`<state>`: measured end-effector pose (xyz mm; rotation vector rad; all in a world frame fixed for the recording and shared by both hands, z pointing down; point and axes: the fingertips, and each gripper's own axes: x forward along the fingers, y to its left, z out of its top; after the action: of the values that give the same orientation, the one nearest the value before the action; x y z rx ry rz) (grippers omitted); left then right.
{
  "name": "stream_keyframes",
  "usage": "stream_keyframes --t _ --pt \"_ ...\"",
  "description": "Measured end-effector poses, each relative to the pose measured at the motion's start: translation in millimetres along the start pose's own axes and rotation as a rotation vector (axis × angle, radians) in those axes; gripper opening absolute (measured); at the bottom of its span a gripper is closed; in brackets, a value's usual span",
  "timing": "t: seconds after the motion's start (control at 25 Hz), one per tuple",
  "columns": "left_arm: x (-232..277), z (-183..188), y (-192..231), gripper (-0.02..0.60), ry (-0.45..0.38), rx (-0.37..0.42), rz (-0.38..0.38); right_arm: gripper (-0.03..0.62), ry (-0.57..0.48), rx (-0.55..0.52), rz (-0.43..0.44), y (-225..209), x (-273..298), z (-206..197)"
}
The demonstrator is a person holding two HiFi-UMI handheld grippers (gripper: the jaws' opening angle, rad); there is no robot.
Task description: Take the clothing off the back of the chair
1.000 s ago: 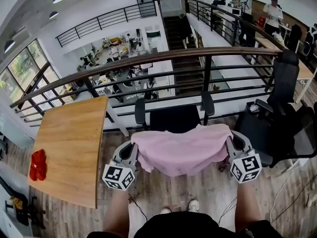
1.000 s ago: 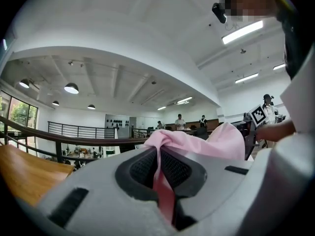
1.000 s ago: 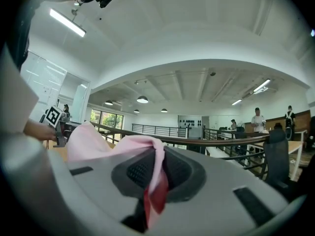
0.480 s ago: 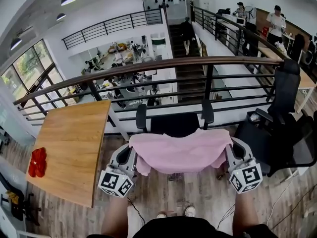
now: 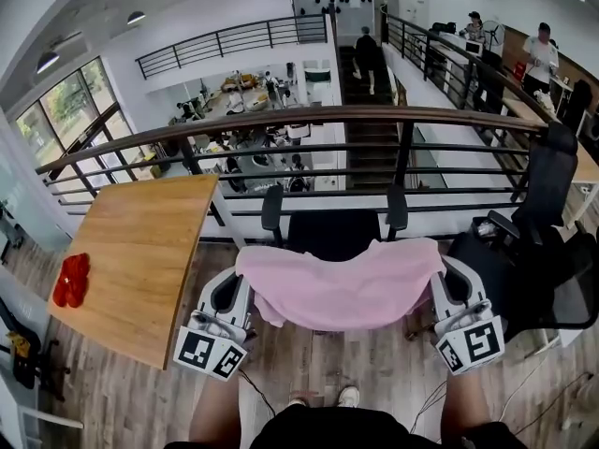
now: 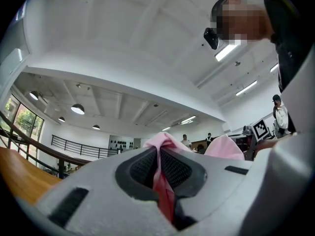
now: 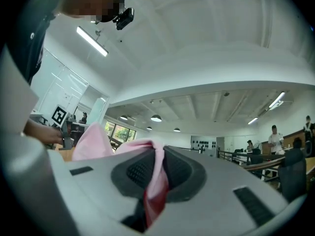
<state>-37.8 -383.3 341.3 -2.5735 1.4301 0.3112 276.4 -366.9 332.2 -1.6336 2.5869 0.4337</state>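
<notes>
A pink garment (image 5: 342,283) hangs stretched between my two grippers, in front of the black office chair (image 5: 332,230) by the railing. My left gripper (image 5: 245,271) is shut on the garment's left edge, and pink cloth (image 6: 160,173) is pinched between its dark pads. At the garment's right edge my right gripper (image 5: 438,266) is shut, with pink cloth (image 7: 156,178) squeezed between its pads. The garment covers the chair's backrest top from this angle, so I cannot tell whether it touches the chair. Both grippers point slightly upward.
A wooden table (image 5: 140,251) stands at the left with a red object (image 5: 71,279) near its edge. A second black chair (image 5: 533,241) stands at the right. A metal railing (image 5: 309,129) runs behind the chair. My feet (image 5: 323,398) stand on plank flooring.
Both grippers have risen with the pink garment held between them, and it now hangs higher and flatter. The view has tilted up a little.
</notes>
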Motion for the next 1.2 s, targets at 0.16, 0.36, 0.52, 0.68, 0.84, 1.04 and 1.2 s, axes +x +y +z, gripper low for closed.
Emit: stream_keyframes --t 0.16,0.36,0.52,0.68,0.84,1.04,1.2 --pt "-17 18 -14 0.026 -0.018 0.049 0.003 0.038 -0.015 -0.020 0.008 11 -17 17" --pt "-42 43 -24 0.026 -0.021 0.129 -0.019 0.038 -0.032 0.002 -0.018 35 -35 33" --pt "-69 50 -25 0.026 -0.015 0.101 -0.031 0.038 -0.016 0.018 -0.027 62 -52 39" --pt "-97 54 -27 0.026 -0.011 0.069 -0.040 0.038 0.005 0.019 -0.031 87 -72 43" --pt "-125 56 -27 0.026 -0.005 0.041 -0.048 0.038 0.020 0.020 -0.040 112 -92 48" --pt "-148 46 -32 0.026 0.017 0.011 -0.058 0.038 0.048 0.028 -0.056 132 -113 44" --pt "-166 34 -39 0.026 0.041 -0.018 -0.072 0.038 0.073 0.044 -0.073 144 -130 36"
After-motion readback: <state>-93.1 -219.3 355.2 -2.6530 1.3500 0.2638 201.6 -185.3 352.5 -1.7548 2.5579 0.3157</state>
